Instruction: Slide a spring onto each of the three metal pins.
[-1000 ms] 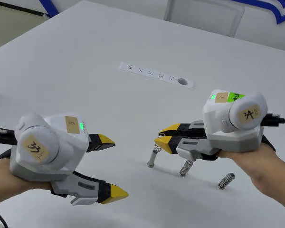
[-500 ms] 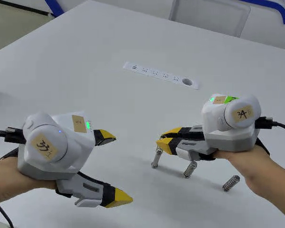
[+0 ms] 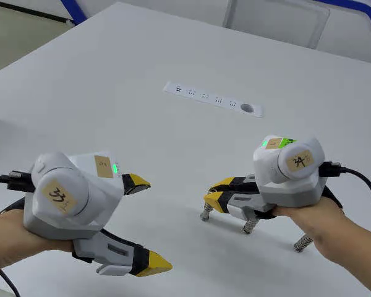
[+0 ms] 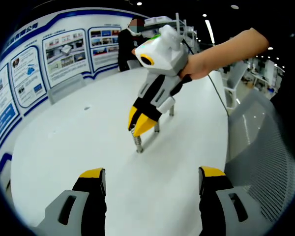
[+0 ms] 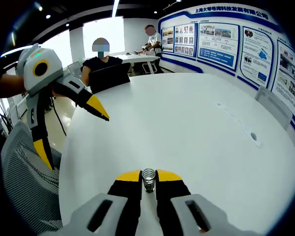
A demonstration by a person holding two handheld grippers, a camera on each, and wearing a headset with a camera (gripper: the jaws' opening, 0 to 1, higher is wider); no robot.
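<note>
One spring [image 5: 148, 179] sits pinched in the right gripper [image 3: 214, 200] (apparently atop a pin [image 3: 206, 213]); left gripper [image 3: 154, 224] gapes wide.

Table top [image 3: 111, 93]: white, smooth, matt with a faint sheen.
Left gripper [image 3: 151, 224]: white moulded plastic shell, satin; jaw ends of yellow and black plastic; tan paper sticker.
Right gripper [image 3: 211, 193]: same white satin plastic, tan paper sticker on its round end.
Spring [image 5: 148, 179]: bare coiled metal wire, bright, low centre of the right gripper view.
Rightmost spring [image 3: 303, 242]: grey coiled metal, duller.
Socket strip [image 3: 213, 99]: white smooth plastic.
Cable [image 3: 358, 179]: black, matt, rubbery-looking.
Chair back [image 5: 24, 187]: grey open mesh cloth.
</note>
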